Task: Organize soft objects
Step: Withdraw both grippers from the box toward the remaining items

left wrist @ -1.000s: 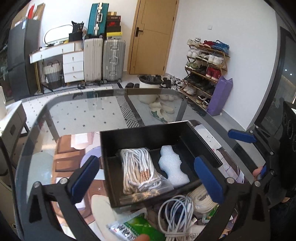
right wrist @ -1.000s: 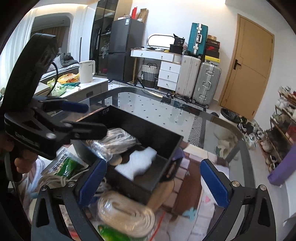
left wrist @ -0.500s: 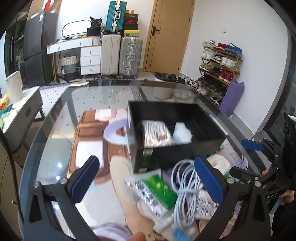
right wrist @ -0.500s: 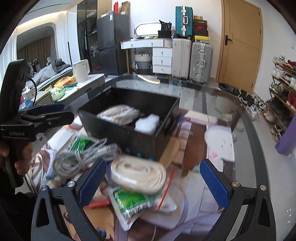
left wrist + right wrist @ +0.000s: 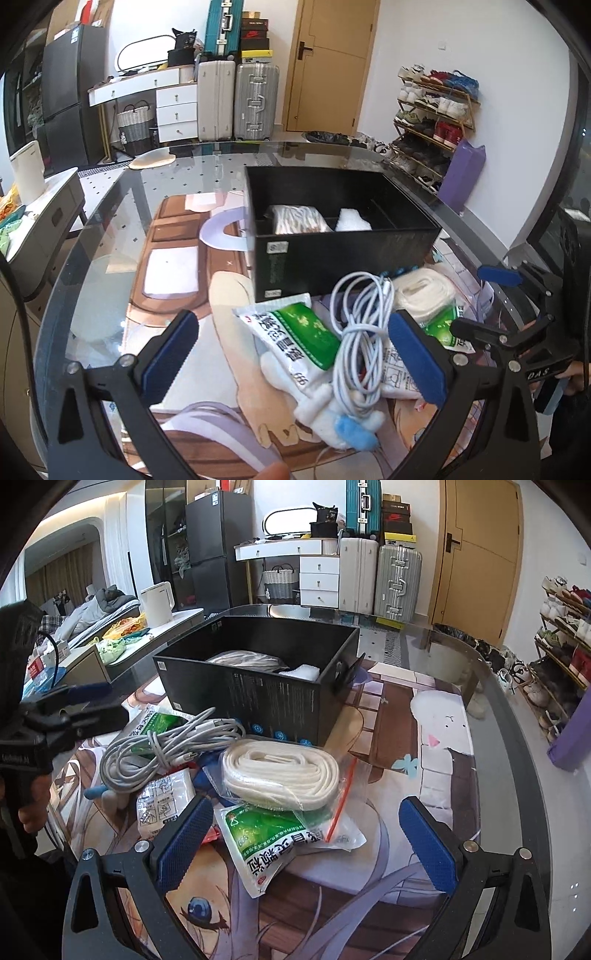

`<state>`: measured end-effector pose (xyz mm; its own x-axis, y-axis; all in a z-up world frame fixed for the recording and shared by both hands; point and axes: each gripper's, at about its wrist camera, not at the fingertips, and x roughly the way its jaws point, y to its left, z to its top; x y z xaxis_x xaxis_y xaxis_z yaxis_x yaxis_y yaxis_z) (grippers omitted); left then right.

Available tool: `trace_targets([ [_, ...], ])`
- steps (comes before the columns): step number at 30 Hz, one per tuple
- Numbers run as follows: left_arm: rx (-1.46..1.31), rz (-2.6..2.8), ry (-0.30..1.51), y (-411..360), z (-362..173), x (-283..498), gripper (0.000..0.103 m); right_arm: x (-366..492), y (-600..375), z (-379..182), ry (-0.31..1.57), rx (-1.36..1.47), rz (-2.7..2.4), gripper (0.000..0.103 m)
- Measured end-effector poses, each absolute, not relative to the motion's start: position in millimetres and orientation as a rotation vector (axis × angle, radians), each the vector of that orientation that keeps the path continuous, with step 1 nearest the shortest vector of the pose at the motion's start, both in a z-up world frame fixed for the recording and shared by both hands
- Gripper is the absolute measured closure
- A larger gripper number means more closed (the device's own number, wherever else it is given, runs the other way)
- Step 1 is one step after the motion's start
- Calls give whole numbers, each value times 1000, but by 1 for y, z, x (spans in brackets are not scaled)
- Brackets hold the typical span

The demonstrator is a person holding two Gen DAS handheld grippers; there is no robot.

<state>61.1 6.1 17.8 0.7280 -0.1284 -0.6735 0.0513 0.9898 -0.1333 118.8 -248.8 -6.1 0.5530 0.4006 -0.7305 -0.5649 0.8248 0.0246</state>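
Observation:
A black box (image 5: 343, 254) (image 5: 266, 694) stands on the glass table and holds a bagged bundle of cords (image 5: 299, 219) and a white foam piece (image 5: 352, 223). In front of it lie a coiled white cable (image 5: 360, 325) (image 5: 166, 742), a green-and-white packet (image 5: 295, 332), a bagged coil of white rope (image 5: 280, 771) (image 5: 424, 291), a second green packet (image 5: 266, 838) and a small white plush with blue feet (image 5: 343, 417). My left gripper (image 5: 291, 350) is open and empty over the cable and packet. My right gripper (image 5: 303, 845) is open and empty over the rope bag.
The table is round glass (image 5: 110, 229) over a printed mat. A white instruction packet (image 5: 162, 808) lies by the cable. Suitcases (image 5: 255, 99), a shoe rack (image 5: 432, 122) and a side cabinet with a kettle (image 5: 159, 602) stand around the room.
Both grippers have pulled back and away from the box, which now sits farther off. The pile of cable, packets and rope has come into full view beneath them.

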Motion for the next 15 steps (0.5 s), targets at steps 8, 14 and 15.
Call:
trace_targets([
  [8,-94,-131,765,0,13,61,0,127,-241,-9,826,-224,576,1],
  [14,-125,-142,767,8,10,65,0,133,-227,-13,841,-244,599,1],
  [15,-133,-143,766,9,10,65,0,133,-225,-14,842,-246,602,1],
])
